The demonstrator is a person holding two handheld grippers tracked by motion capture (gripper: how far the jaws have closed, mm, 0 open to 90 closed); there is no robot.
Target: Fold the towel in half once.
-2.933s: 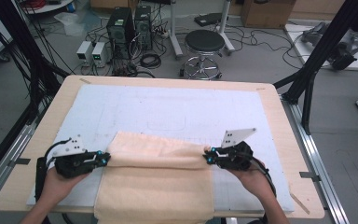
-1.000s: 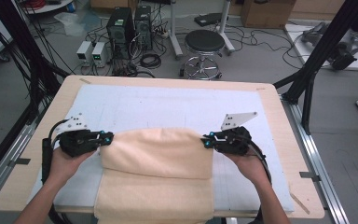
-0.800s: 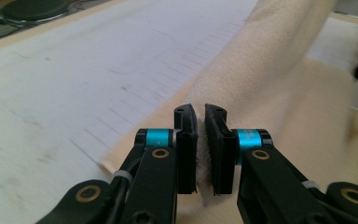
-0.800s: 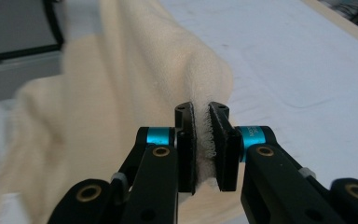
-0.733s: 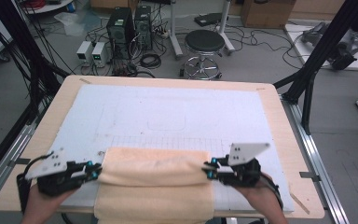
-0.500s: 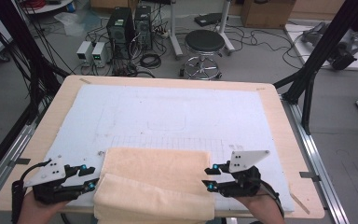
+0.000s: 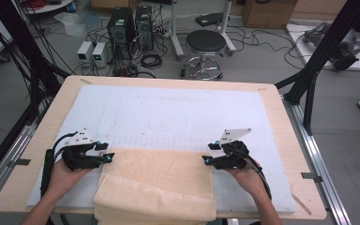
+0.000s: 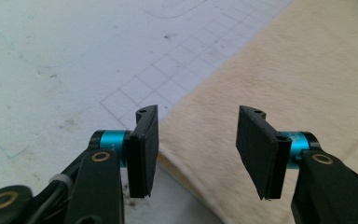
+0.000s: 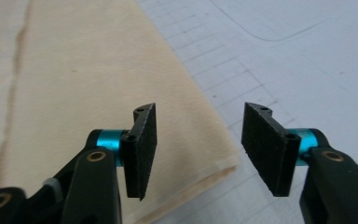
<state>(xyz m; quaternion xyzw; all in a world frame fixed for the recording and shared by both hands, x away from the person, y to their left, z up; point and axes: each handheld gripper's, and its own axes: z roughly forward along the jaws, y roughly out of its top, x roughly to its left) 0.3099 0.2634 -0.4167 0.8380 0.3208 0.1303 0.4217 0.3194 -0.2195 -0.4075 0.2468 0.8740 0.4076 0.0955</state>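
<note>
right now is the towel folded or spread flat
Folded: the towel lies doubled, an upper layer's edge crossing a wider layer beneath that hangs off the table.

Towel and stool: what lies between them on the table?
In the high view, only the bare white mat with its faint grid lines lies between the towel and the table's far edge; the stool stands on the floor beyond.

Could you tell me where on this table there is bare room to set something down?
The far half of the white mat, beyond the folded towel, is bare. Narrow strips lie outside the left gripper and right gripper. The near edge is crowded: towel between both open grippers.
</note>
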